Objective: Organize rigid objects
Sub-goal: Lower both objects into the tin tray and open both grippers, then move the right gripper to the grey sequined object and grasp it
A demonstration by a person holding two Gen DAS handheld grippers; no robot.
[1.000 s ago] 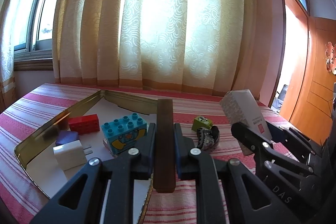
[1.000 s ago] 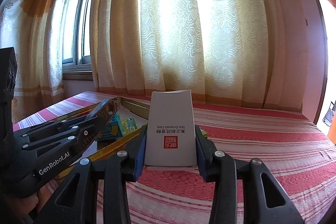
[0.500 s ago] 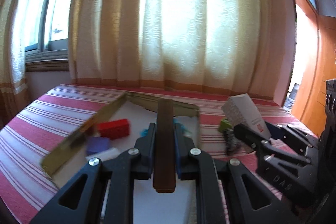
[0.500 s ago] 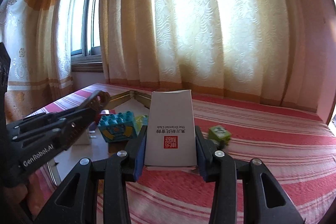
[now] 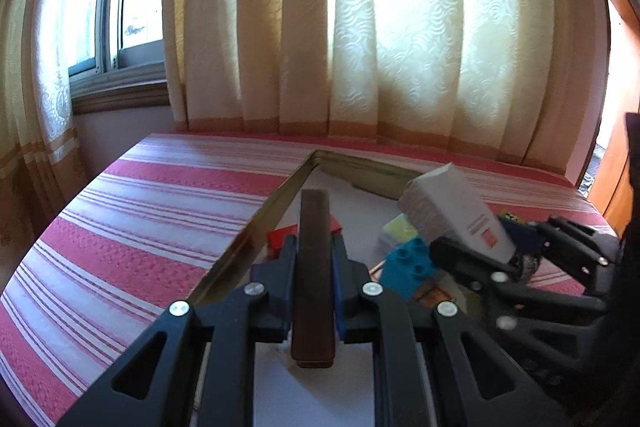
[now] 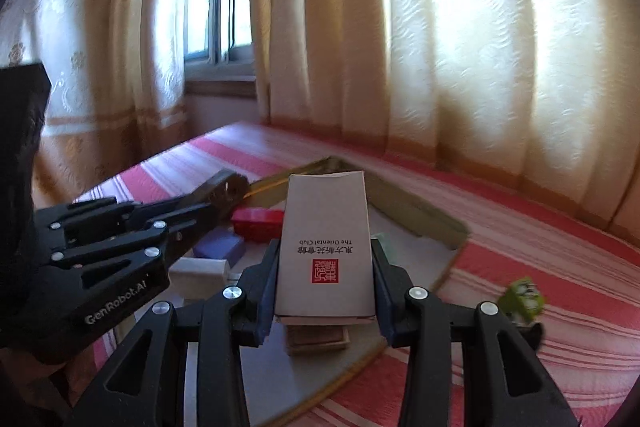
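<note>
My left gripper (image 5: 314, 255) is shut on a dark brown wooden bar (image 5: 314, 267) and holds it over the gold-rimmed tray (image 5: 256, 227). My right gripper (image 6: 326, 267) is shut on a white box with a red seal (image 6: 326, 247) and holds it above the tray (image 6: 420, 215). That box (image 5: 456, 215) also shows at the right of the left wrist view. In the tray lie a red brick (image 6: 256, 223), a purple block (image 6: 220, 247), a white charger (image 6: 200, 273) and a blue brick (image 5: 410, 267).
A green toy block (image 6: 524, 301) lies on the red striped tablecloth (image 5: 160, 219) to the right of the tray. Curtains and a window stand behind the table. The left gripper's body (image 6: 108, 255) fills the left of the right wrist view.
Both grippers have swung left, over the tray. The tray's objects now sit right and below the bar. The box is over the tray instead of the cloth.
</note>
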